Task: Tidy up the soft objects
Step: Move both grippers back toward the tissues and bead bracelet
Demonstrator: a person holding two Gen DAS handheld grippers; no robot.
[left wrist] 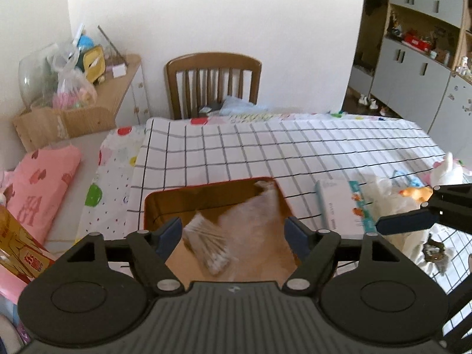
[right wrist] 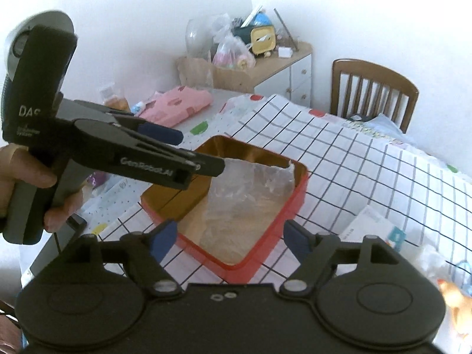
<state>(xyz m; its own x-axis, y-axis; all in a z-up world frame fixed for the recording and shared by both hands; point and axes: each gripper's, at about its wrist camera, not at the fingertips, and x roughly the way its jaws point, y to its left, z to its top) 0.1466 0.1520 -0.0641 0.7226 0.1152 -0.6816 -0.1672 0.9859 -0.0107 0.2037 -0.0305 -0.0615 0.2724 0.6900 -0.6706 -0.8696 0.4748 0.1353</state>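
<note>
Hovering open above red box (left wrist: pixel 153 203): left gripper (left wrist: pixel 233 230), right gripper (right wrist: pixel 231 236)

1. "GenRobot.AI" is printed in pale letters on the black finger arm of the left gripper (right wrist: pixel 188 150), at centre left of the right wrist view.
2. "DAS" stands on its black upright housing (right wrist: pixel 35 88), at upper left; the smaller print below is unreadable.

A thin, glossy, crinkled clear plastic bag (right wrist: pixel 250 188) lies in a smooth red tin (right wrist: pixel 298 203) with a shiny golden metal lining, on a matt checked cloth (left wrist: pixel 295 147) over the table, beyond which stands a varnished wooden chair (left wrist: pixel 214 79).
</note>
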